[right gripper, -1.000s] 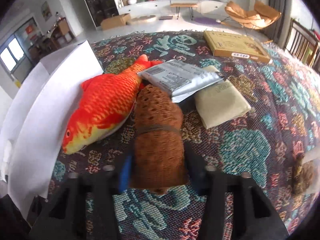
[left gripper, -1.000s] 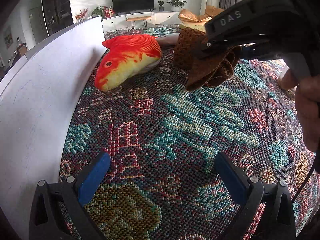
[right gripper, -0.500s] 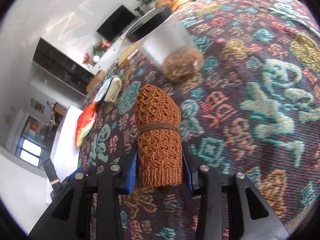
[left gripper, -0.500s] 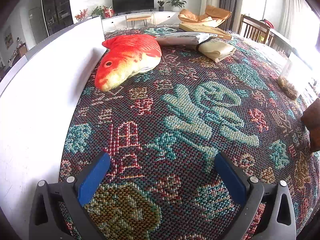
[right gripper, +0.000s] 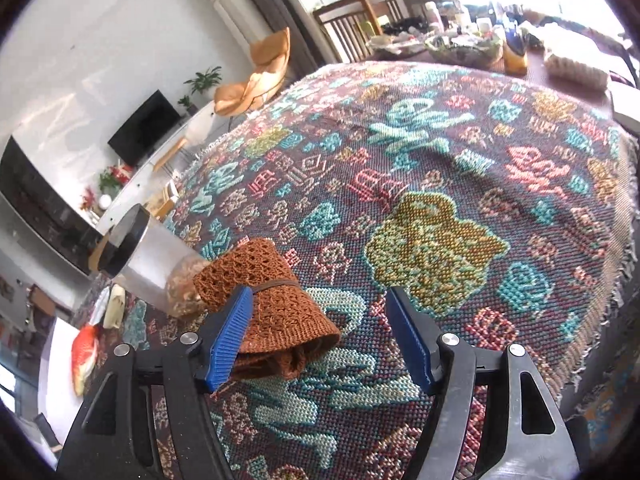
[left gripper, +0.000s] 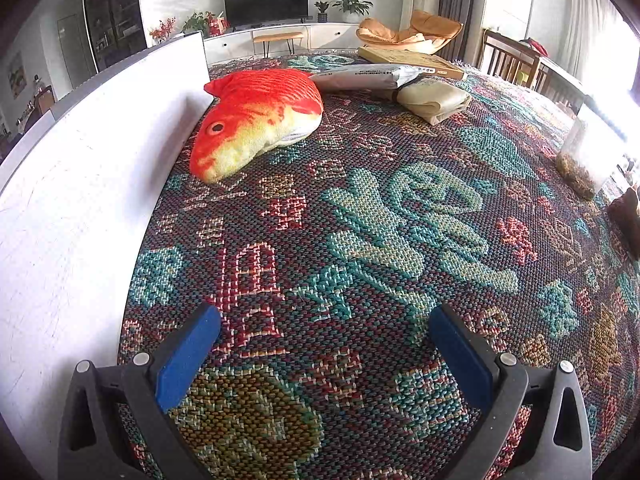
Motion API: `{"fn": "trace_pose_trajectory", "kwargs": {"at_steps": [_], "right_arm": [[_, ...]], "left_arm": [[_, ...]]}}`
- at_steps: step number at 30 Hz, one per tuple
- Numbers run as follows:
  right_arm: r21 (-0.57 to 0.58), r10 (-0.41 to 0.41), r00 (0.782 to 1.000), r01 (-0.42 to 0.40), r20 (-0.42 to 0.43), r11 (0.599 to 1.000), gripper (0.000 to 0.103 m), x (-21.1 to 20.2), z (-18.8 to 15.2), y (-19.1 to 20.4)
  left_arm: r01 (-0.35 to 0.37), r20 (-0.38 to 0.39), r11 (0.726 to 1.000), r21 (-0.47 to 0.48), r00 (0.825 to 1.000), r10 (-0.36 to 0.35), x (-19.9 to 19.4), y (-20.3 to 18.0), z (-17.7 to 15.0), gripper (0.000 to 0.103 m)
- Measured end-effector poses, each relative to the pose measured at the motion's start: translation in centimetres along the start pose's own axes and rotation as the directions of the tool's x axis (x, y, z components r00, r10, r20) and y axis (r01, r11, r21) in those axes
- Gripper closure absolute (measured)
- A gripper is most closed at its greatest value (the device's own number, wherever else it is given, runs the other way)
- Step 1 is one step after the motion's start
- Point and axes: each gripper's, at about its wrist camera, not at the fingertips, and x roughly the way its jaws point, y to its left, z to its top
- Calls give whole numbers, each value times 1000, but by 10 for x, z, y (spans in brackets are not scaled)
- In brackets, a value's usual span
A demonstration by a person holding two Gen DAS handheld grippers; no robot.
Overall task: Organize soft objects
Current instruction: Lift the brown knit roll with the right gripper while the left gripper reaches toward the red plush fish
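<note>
Your right claw is wide open & holds nothing. The brown knit roll lies on the cloth, touching the left pad only, by the jar at 10 o'clock. Your left claw is wide open too, empty, over bare cloth. The fish lies at 11 o'clock, its tail end at the white board. The tan pack sits at 1 o'clock.

Rust-brown knitted roll, bound by a thin band at mid-length, lying on its side at lower left of the right wrist frame, open end toward the lens. Plush orange-red fish with yellow belly, flat on its side, upper left of the left wrist frame, head angled toward lower left.
</note>
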Motion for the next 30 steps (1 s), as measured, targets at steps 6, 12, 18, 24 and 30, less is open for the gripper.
{"fn": "trace_pose_trajectory", "kwargs": {"at_steps": [6, 12, 18, 24, 30], "right_arm": [[-178, -130, 962, 87, -242, 980, 25, 16, -57, 30], [-280, -263, 949, 209, -173, 937, 25, 52, -61, 52], [-224, -308, 949, 287, -67, 931, 20, 67, -49, 47], [-221, -290, 956, 275, -41, 936, 19, 71, -48, 47], [-225, -292, 956, 277, -37, 934, 19, 70, -49, 49]], "left_arm": [[0, 0, 1000, 0, 1000, 0, 0, -1, 0, 0], [0, 0, 1000, 0, 1000, 0, 0, -1, 0, 0], [-2, -1, 1000, 1, 1000, 2, 0, -2, 0, 0], [-11, -55, 1000, 25, 998, 13, -5, -5, 22, 0], [-173, 56, 973, 150, 985, 166, -5, -12, 114, 0]]}}
